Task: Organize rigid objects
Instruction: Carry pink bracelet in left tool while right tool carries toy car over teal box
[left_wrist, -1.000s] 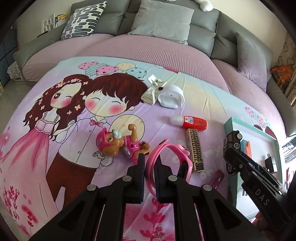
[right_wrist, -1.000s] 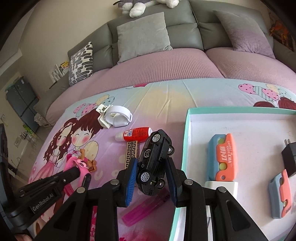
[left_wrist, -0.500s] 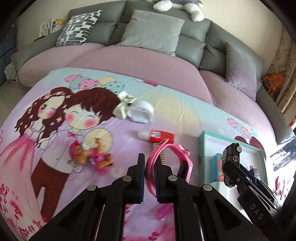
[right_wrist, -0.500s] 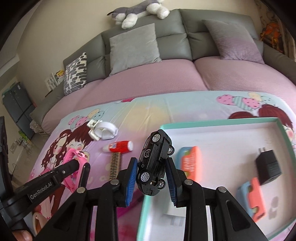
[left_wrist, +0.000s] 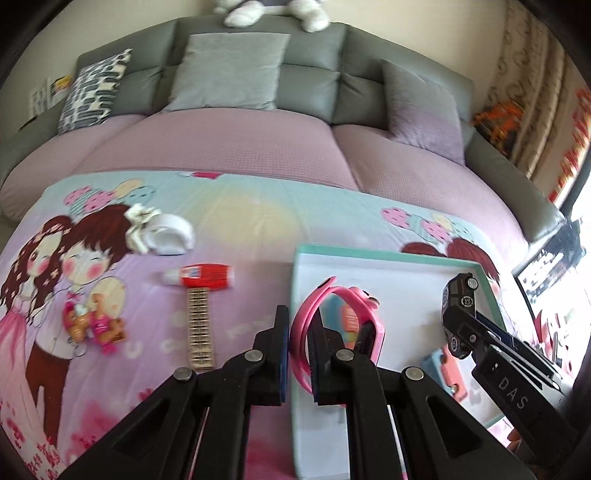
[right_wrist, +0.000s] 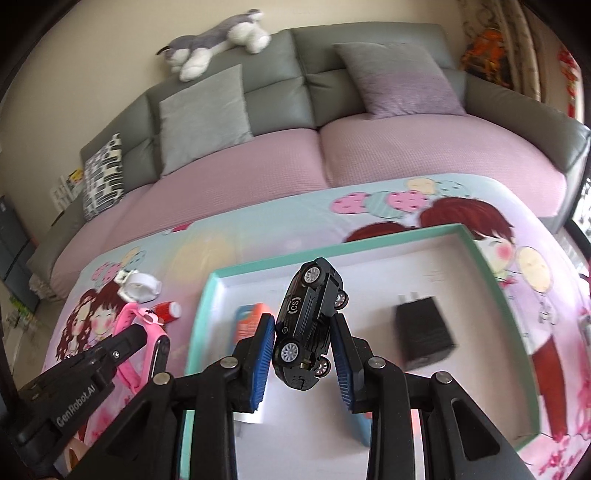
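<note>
My left gripper (left_wrist: 298, 334) is shut on a pink watch band (left_wrist: 334, 317) and holds it above the left edge of the teal-rimmed white tray (left_wrist: 369, 254). The band also shows in the right wrist view (right_wrist: 138, 332). My right gripper (right_wrist: 303, 345) is shut on a black toy car (right_wrist: 308, 317) and holds it tilted above the tray's (right_wrist: 480, 266) middle. The car also shows in the left wrist view (left_wrist: 458, 306). A black charger (right_wrist: 423, 332) and an orange-and-blue item (right_wrist: 251, 317) lie in the tray.
On the cartoon bedsheet (left_wrist: 240, 206) left of the tray lie a red-and-white tube (left_wrist: 201, 276), a patterned bar (left_wrist: 199, 328), a small toy figure (left_wrist: 92, 326) and a white band (left_wrist: 162, 232). Grey cushions (right_wrist: 203, 118) and a plush dog (right_wrist: 218, 40) stand behind.
Both grippers moved right and forward with their objects. The pink band now hangs at the tray's left edge and the car is over the tray's middle.
</note>
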